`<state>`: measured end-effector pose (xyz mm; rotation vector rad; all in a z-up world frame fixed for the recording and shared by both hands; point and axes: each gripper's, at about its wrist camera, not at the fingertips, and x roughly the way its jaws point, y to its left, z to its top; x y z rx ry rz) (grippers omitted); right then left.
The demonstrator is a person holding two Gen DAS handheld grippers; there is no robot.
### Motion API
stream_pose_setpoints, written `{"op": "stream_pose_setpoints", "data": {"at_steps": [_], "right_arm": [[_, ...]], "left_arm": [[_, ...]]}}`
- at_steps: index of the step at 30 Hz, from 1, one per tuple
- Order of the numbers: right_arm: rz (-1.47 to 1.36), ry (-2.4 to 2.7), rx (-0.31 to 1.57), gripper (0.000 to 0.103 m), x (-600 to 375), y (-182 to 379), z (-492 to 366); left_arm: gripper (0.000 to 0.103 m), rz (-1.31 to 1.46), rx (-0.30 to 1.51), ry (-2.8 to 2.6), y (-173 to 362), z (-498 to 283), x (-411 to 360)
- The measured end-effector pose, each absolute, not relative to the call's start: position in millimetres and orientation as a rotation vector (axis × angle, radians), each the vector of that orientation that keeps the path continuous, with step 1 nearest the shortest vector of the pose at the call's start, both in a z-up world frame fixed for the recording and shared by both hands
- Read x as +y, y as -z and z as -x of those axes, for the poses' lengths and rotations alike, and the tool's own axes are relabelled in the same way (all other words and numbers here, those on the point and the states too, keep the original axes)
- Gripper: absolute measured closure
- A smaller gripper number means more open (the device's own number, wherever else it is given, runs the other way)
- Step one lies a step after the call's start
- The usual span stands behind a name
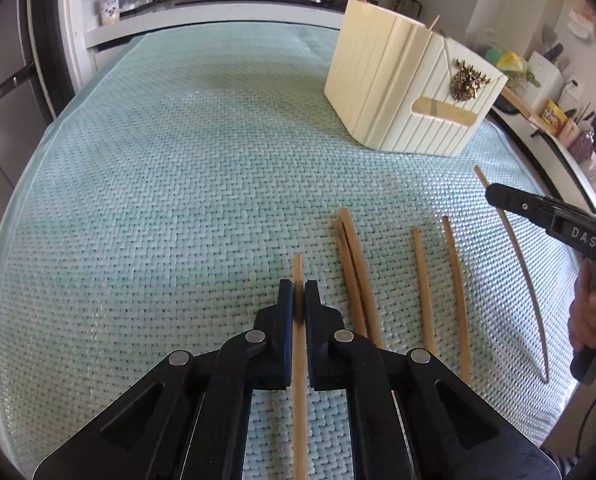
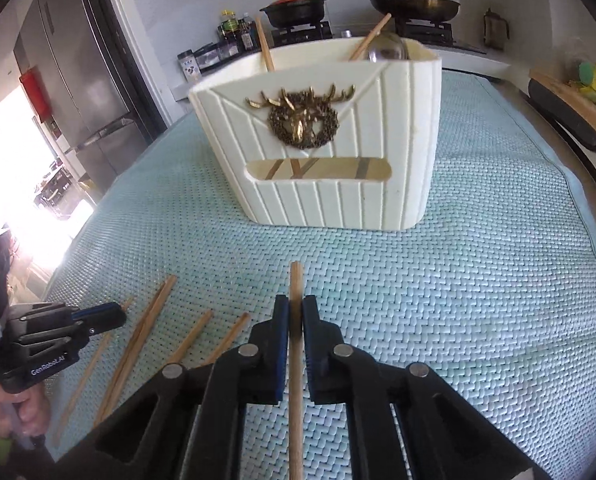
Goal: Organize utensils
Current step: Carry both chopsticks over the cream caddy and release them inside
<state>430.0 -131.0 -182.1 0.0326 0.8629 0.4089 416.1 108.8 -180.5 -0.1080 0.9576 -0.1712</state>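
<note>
both jaws tight around chopsticks (image 1: 298, 276), lower ends cut off below

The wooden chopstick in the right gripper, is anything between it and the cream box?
Nothing visible. The thin wooden chopstick in the right gripper points at the cream ribbed utensil box, with only bare woven blue mat between them.

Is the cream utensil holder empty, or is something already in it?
Not empty. The cream ribbed plastic utensil holder stands upright with two wooden chopsticks and a metal spoon bowl poking above its rim.
</note>
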Motion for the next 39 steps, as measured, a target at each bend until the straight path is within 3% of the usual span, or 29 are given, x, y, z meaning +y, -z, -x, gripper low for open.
{"op": "stream_pose_setpoints", "data": {"at_steps": [16,39], "right_arm": [[-0.089,-0.559,0.562,0.096,-155.6,61.5,-347.0],[-0.045,-0.532,0.338,0.096,-160.1,10.3,-298.7]], "left_arm": [[0.1,0.119,0.629,0.23,39.0,-349.5,110.5],[0.1,0.179,0.446,0.221,-10.3,-330.3,108.9]]}}
